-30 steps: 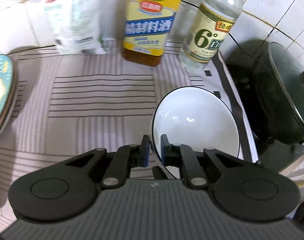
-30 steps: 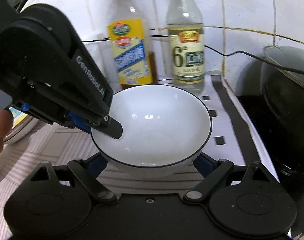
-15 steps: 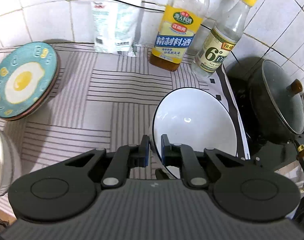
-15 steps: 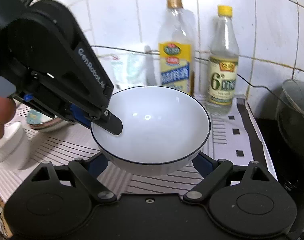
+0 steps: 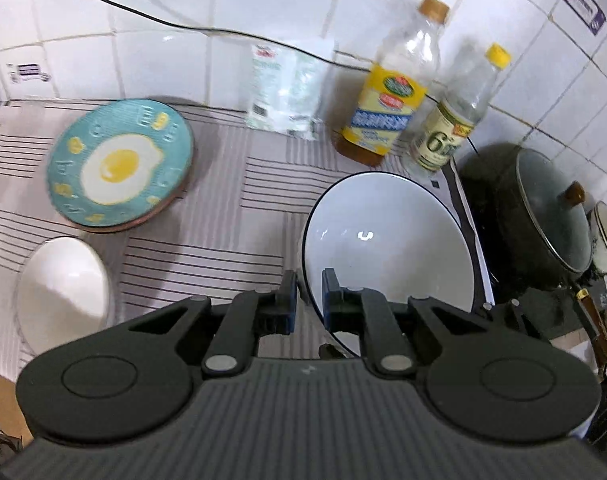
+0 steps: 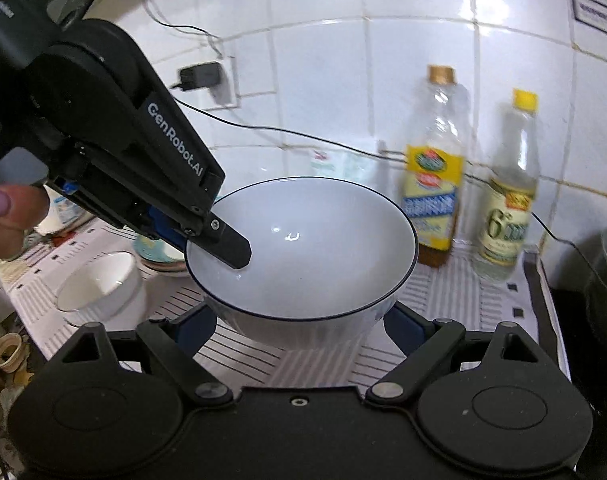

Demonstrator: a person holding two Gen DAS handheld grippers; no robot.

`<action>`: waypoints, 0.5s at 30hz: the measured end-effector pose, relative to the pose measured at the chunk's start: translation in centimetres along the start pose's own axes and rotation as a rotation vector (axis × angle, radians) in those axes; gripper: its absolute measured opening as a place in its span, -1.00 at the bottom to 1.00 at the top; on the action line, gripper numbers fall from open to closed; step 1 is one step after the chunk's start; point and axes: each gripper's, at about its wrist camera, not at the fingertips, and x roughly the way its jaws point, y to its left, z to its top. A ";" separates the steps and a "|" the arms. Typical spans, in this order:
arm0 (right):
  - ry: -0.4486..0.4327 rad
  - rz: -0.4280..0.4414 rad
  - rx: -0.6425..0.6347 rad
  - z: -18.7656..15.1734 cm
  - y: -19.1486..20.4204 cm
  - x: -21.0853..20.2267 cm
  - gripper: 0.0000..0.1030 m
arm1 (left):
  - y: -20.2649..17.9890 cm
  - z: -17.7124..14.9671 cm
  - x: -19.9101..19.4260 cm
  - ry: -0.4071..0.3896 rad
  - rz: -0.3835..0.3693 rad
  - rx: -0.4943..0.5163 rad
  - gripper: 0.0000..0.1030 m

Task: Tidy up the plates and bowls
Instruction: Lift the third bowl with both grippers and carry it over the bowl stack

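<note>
A white bowl with a thin dark rim (image 5: 383, 248) (image 6: 315, 248) hangs in the air above the striped mat (image 5: 231, 200). My left gripper (image 5: 305, 284) is shut on its near-left rim, one finger inside and one outside; in the right wrist view this left gripper (image 6: 211, 236) comes in from the upper left. My right gripper (image 6: 299, 328) spans the bowl's lower body, a blue pad against each side. A teal plate with a fried-egg print (image 5: 119, 164) tops a short stack at the left. A small white bowl (image 5: 63, 288) (image 6: 99, 288) stands in front of it.
Against the tiled wall stand a yellow-labelled bottle (image 5: 391, 108), a clear vinegar bottle (image 5: 451, 128) and a white bag (image 5: 287, 92). A dark lidded pot (image 5: 543, 216) sits at the right, beyond the mat's edge. A cable (image 5: 183, 26) runs along the wall. A person's hand (image 6: 11, 216) holds the left gripper.
Both grippers have risen and drawn back with the bowl held between them. The egg plate, the small white bowl and more of the wall have come into view.
</note>
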 end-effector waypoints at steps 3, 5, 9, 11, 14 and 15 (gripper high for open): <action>-0.007 0.031 -0.030 0.9 1.5 -0.2 0.81 | 1.7 0.1 -1.5 -0.012 0.017 -0.020 -0.78; -0.013 0.056 -0.057 1.4 2.7 0.0 0.81 | 3.1 0.0 -2.5 -0.023 0.031 -0.043 -0.78; -0.018 0.120 -0.094 2.4 5.2 0.8 0.81 | 6.2 -0.4 -4.0 -0.038 0.084 -0.077 -0.79; -0.015 0.153 -0.110 2.7 6.6 1.5 0.81 | 7.9 -0.8 -4.5 -0.044 0.095 -0.102 -0.79; -0.002 0.203 -0.134 3.1 8.8 2.6 0.81 | 10.8 -1.4 -5.3 -0.042 0.121 -0.144 -0.79; 0.004 0.218 -0.148 3.2 9.5 3.1 0.81 | 11.6 -1.5 -5.4 -0.040 0.130 -0.154 -0.79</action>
